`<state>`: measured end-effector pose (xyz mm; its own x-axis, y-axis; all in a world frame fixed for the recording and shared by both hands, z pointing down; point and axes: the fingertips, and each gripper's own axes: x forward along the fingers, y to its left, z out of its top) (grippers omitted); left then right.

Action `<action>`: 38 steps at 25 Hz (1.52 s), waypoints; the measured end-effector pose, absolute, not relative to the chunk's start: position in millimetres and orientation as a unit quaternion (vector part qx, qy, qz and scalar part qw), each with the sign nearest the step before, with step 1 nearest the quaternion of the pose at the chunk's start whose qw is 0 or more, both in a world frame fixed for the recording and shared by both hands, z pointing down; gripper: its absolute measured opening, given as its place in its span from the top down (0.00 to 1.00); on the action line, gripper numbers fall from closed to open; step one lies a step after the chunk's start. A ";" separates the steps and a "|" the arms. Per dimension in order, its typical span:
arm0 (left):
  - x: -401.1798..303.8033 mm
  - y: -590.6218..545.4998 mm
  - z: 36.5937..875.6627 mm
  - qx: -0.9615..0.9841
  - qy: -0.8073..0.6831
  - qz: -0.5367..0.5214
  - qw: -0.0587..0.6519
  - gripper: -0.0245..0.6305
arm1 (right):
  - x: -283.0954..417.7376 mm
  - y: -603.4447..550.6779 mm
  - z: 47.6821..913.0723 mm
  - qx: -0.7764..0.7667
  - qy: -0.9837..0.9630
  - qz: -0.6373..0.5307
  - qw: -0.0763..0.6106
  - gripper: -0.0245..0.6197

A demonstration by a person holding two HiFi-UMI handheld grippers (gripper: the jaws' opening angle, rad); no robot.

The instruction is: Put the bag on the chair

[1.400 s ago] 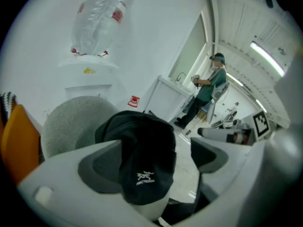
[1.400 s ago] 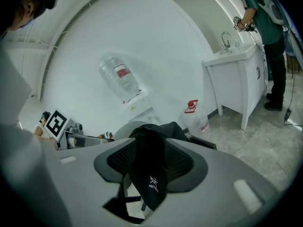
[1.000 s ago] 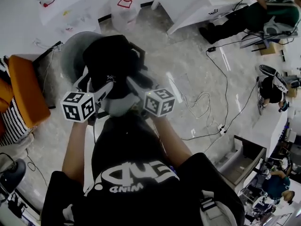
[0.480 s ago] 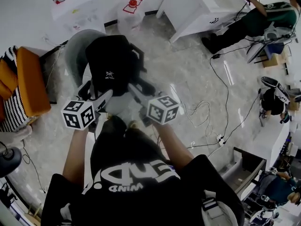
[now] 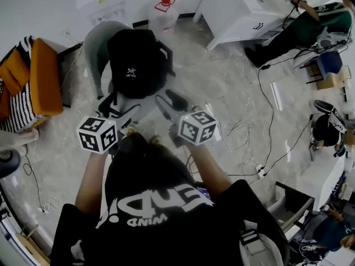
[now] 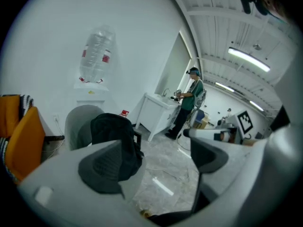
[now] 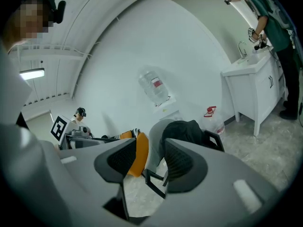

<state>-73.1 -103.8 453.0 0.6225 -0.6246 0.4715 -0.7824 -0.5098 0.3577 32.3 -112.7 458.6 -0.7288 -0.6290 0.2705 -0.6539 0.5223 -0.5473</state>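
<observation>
Count from my station: one black fabric backpack (image 5: 136, 60), one grey shell chair (image 5: 99, 49), two handheld grippers. The backpack sits upright on the chair seat, leaning against the backrest, and is the only item the chair holds.

The left gripper (image 5: 119, 110) and right gripper (image 5: 171, 103) hover side by side near the front of the chair, and neither touches the backpack. In the left gripper view, the left gripper (image 6: 156, 160) has its jaws wide apart with only marble floor between them. In the right gripper view, the right gripper (image 7: 150, 162) has its jaws parted by a narrower gap and nothing is clamped.

One orange cushioned seat (image 5: 45, 76) stands to the left of the chair.

Both gripper views show one clear water bottle (image 6: 97, 53) inverted on a white dispenser, which the head view barely shows. Only the head view shows the black cables (image 5: 260, 121) trailing across the floor.
</observation>
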 end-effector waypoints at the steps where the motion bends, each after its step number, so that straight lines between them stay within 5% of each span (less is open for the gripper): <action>1: -71.9 -94.9 449.3 0.860 -0.408 0.142 0.272 0.27 | 33.5 -104.8 455.6 0.367 -0.873 0.321 0.018 0.68; 6: -77.7 -58.2 430.1 0.876 -0.395 0.134 0.241 0.27 | 28.5 -67.1 436.4 0.367 -0.878 0.307 0.018 0.69; 11: -92.9 -33.4 410.3 0.892 -0.390 0.127 0.191 0.39 | 8.9 -33.5 422.4 0.361 -0.889 0.281 0.019 0.72; 16: -120.3 -30.0 404.1 0.891 -0.399 0.095 0.192 0.70 | -0.1 -28.0 421.8 0.382 -0.887 0.258 0.020 0.80; 23: -140.4 -33.0 411.8 0.883 -0.427 0.090 0.170 0.96 | 1.7 -32.0 428.0 0.414 -0.876 0.247 0.016 0.92; 38: -152.8 -33.2 433.0 0.874 -0.445 0.093 0.173 0.96 | 8.6 -29.5 450.7 0.461 -0.852 0.248 0.029 0.96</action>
<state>-152.8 -33.2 433.0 0.5871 -0.7454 0.3158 -0.8095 -0.5442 0.2203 8.6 -29.5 450.7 -0.5737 -0.7701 0.2789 -0.7993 0.4521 -0.3959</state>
